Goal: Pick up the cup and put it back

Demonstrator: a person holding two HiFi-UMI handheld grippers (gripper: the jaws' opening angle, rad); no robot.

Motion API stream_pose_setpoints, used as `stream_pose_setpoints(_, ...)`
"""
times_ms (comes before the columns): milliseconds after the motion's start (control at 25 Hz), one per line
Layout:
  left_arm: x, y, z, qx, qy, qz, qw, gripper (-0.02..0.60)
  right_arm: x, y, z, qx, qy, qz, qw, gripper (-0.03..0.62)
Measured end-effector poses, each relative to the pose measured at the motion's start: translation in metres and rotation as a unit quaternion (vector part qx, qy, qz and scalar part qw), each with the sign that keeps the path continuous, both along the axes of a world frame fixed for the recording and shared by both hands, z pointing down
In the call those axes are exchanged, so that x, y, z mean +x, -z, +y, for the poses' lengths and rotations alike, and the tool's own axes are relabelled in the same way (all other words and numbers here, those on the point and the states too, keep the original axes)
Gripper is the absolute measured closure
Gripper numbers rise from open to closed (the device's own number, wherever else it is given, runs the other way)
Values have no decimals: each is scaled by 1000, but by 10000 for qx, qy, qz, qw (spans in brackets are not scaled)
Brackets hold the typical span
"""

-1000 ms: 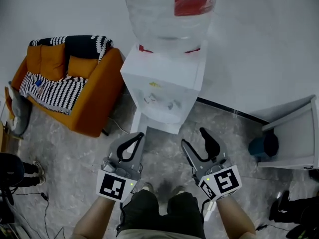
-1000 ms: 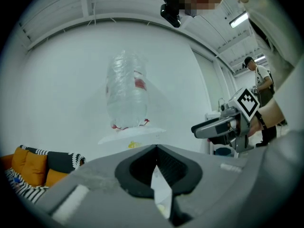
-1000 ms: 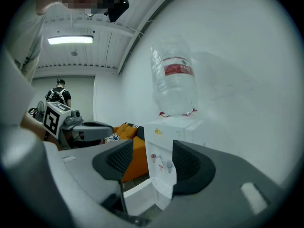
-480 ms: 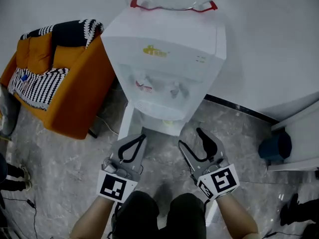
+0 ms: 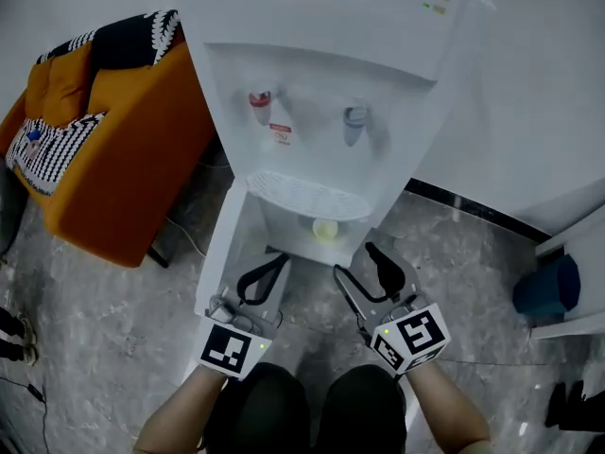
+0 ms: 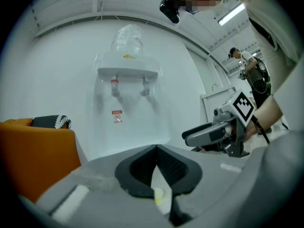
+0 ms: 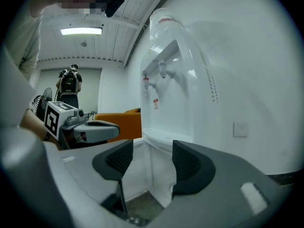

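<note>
The cup [image 5: 325, 228] sits in the dispenser's [image 5: 312, 83] open lower compartment, clear of its side walls. The right gripper [image 5: 354, 260] faces it, jaws apart and empty, seemingly readied to grasp. The left gripper [image 5: 280, 257] has its jaws together.

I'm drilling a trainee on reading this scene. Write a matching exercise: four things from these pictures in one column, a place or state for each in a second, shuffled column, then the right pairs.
Things
1. cup
2. left hand-held gripper
3. right hand-held gripper
4. armchair

Places and states
A. jaws apart, nothing between them
B. orange, left of the water dispenser in the head view
C. in the dispenser's open lower compartment
D. jaws closed tip to tip, holding nothing

Pairs: 1-C, 2-D, 3-A, 4-B
</note>
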State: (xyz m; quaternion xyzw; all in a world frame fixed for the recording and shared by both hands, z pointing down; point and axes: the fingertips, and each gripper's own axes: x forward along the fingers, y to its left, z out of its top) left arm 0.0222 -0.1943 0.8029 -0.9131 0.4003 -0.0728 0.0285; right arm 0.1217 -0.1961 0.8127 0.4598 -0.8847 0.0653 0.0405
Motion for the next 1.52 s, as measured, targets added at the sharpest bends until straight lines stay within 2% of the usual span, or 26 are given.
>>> stream_pose_setpoints(160,0,-39,-9,29,-6,-6,10000,580,0,-46,-16,11,17,150,9999,330)
stream_pose_setpoints(400,-4,-70,-22,222,-45,-139,9996,580,-8,-103,-43,-152,57,283,9995,327)
stream_pose_setpoints(520,-6,-91,-30,175,52,-179,9997,580,-11,-129,-58,-196,-33,406,9990,319)
stream_pose_setpoints(720,-14,-128,-53,145,128,-297,9994,580,-13,-171,-86,-280,-424,525,9973,293)
stream_pose_setpoints(840,-15,-147,-64,-124,305,-59,9994,580,-13,-193,-102,-311,-720,568,9953,278)
stream_pose_setpoints(1040,-15,-168,-77,173,259,-257,9992,580,-17,-236,-125,-476,-1071,749,9903,261)
stream_pose_setpoints(1360,-19,-200,-89,25,397,-292,9988,580,-15,-297,-151,-1042,-1685,775,9771,244)
stream_pose_setpoints(1520,-25,-211,-93,-111,558,-236,9981,580,-12,-309,-158,-1061,-2144,929,9665,227)
